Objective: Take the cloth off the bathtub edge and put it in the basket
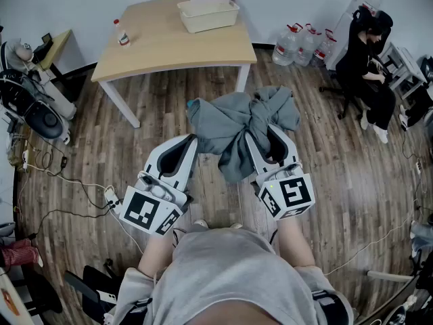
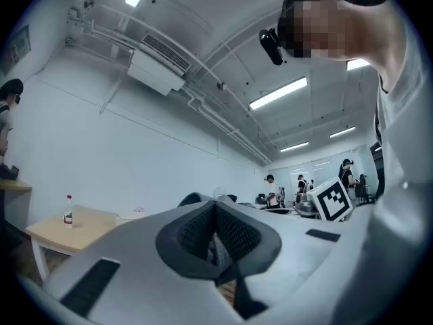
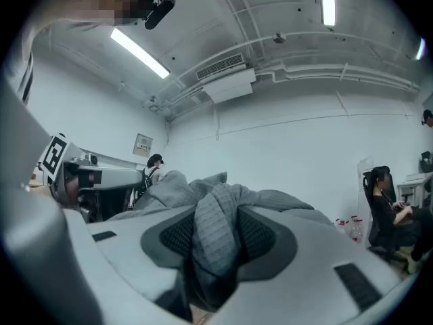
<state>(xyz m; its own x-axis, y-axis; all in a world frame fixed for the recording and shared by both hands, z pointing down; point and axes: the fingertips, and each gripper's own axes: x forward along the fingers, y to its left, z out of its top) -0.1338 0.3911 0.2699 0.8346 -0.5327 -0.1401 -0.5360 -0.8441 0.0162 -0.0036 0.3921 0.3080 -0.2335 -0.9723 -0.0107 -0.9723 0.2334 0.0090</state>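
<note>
Room: wood-plank floor (image 1: 338,175), white walls, light wooden table (image 1: 169,46) at the far side. On the table's right half sits a cream basket (image 1: 206,19) w/ some pinkish fabric in it; a small red-capped bottle (image 1: 123,36) stands near the table's left edge. Big water jugs (image 1: 298,42) stand on the floor just right of the table; further right a seated person (image 1: 369,66) in black. Left of the table and nearer: a power strip (image 1: 111,196) w/ cables on the floor. Overhead: tube lights, wall AC unit (image 3: 229,83).

Both forearms reach fwd toward the table, grippers angled up and converging, marker cubes nearest the body. The grey cloth (image 1: 233,124) hangs bunched btwn them, in the air just in front of the table, well short of the basket. Right gripper (image 1: 262,135) is clamped on a thick fold. Left gripper (image 1: 192,141) has jaws nearly together, a thin sliver of cloth pinched btwn its pads (image 2: 233,232)
</note>
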